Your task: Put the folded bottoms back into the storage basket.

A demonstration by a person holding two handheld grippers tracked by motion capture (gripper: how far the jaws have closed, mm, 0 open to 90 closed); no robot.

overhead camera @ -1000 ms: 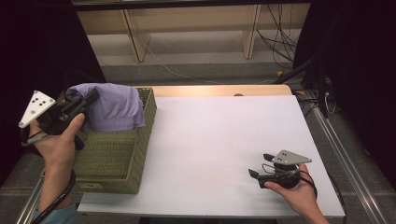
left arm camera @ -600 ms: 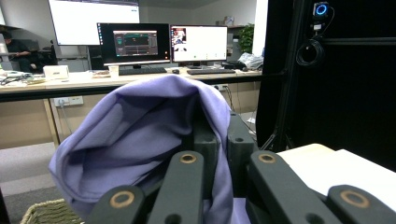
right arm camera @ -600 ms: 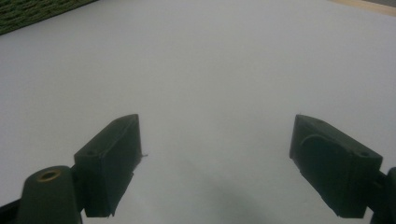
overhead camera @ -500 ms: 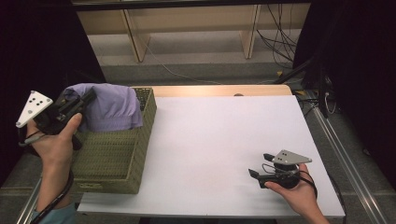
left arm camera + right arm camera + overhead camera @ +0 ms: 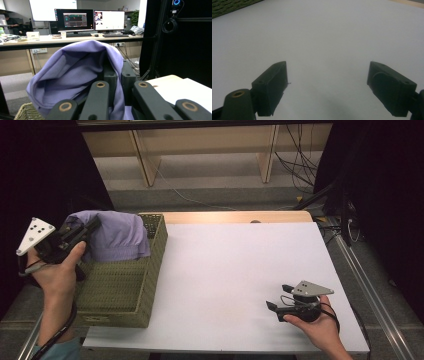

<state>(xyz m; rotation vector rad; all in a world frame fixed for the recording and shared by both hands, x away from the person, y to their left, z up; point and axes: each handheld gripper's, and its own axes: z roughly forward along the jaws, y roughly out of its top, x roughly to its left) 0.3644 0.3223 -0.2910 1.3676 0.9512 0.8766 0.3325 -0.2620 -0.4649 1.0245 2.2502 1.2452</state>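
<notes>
Left gripper [image 5: 82,234] clamped, apparently raised; right gripper [image 5: 278,296] open, low.

The purple cloth [image 5: 116,236] hides the basket's [image 5: 120,290] far end; its lower hem unseen.

White table top [image 5: 235,265], bare across its middle, with a strip of pale wood edge [image 5: 235,216] along the far side. Beyond it, a low wooden shelf frame [image 5: 150,165] on a grey floor, loose cables [image 5: 295,160] trailing at right. Off past the table: a long desk [image 5: 75,38] carrying two lit monitors [image 5: 73,20], a keyboard [image 5: 113,35], a white wall screen [image 5: 52,6] and a potted plant [image 5: 135,16].
</notes>
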